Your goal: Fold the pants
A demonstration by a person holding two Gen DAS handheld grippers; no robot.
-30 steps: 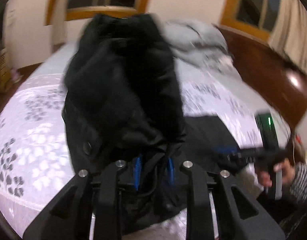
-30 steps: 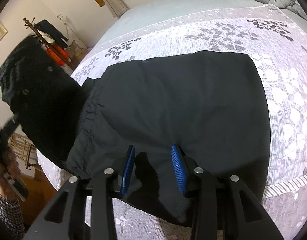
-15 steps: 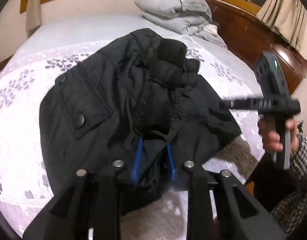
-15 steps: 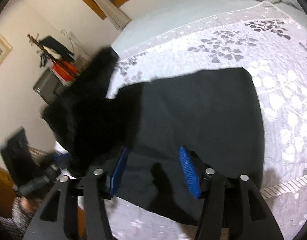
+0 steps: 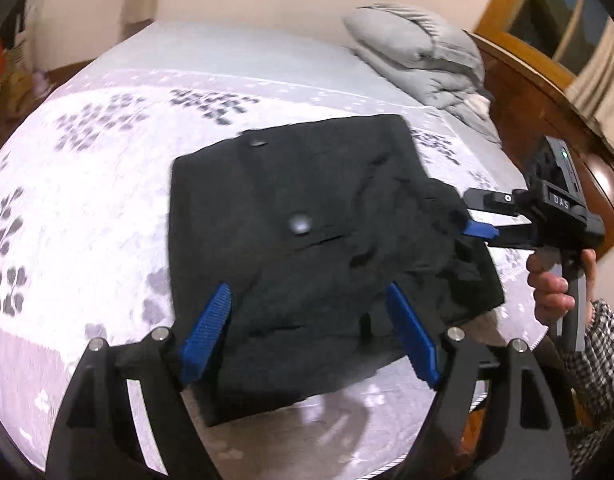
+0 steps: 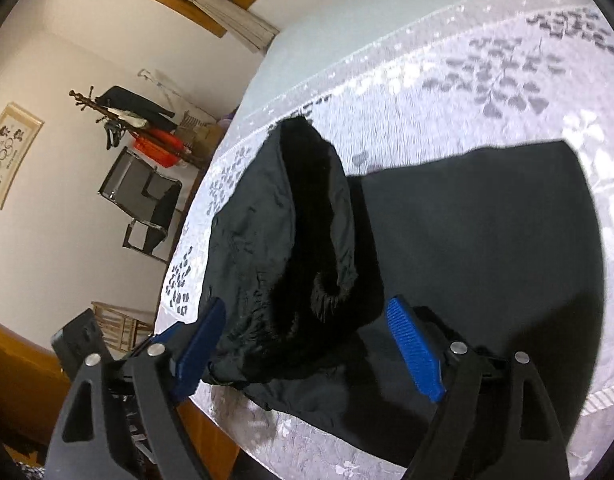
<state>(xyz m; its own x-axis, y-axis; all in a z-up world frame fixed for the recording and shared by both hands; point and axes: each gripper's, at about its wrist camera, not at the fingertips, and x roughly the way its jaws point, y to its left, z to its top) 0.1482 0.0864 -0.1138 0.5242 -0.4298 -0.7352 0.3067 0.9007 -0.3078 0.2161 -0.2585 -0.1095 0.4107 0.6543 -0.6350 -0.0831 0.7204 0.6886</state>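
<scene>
The bed is covered by a pale bedspread printed with grey leaf sprigs, with a plain, unprinted stretch of the bed beyond it. The black pants lie folded into a thick pad near the bed's front edge, one snap button showing on top (in the right wrist view their waistband end stands up in a loose hump rather than lying flat). A rumpled grey quilt is heaped at the far end of the bed, well apart from the pants and close to the dark wooden headboard.
</scene>
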